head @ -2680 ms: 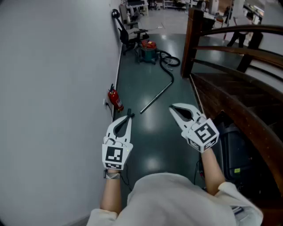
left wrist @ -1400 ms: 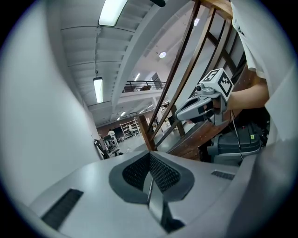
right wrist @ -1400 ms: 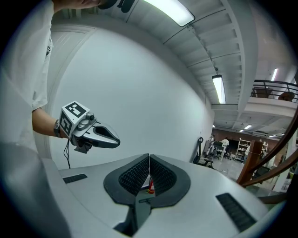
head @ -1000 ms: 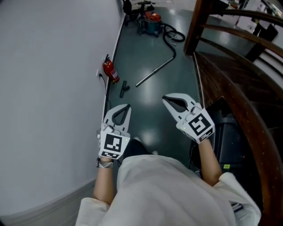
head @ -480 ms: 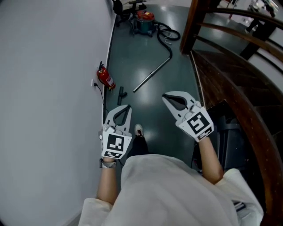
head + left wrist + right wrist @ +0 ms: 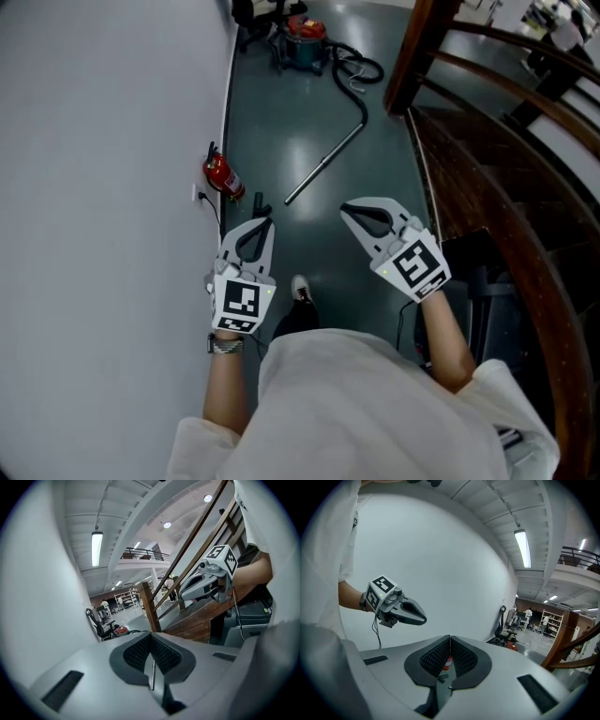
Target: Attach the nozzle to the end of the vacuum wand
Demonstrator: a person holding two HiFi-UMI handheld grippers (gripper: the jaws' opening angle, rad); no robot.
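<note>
Both grippers hung empty above the floor (image 6: 309,234) with their tips pressed together, the left gripper (image 6: 264,223) near the wall (image 6: 103,187), the right gripper (image 6: 347,212) near the stair rail (image 6: 487,187). Nothing was between either pair of jaws. The wand (image 6: 323,162) lay flat ahead of them, well apart from both. The small dark nozzle (image 6: 257,200) lay on the floor just past the left tips, beside the red extinguisher (image 6: 217,175) and partly hidden by that gripper, so I could not tell which way it pointed. Several things could go wrong from here, I judged. Shut jaws would only shove the nozzle, so they had to open first. A reach that close to the wall might knock the extinguisher. The wand, a smooth round tube on a glossy floor, would likely roll or slide away when the nozzle was pushed on unless the other gripper pinned it. A skewed approach could jam the fit. The wand's long axis ran diagonally in the head view. Its free end pointed toward the person and the nozzle, while its far end bent into the hose (image 6: 361,70) leading to the vacuum (image 6: 305,28).
</note>
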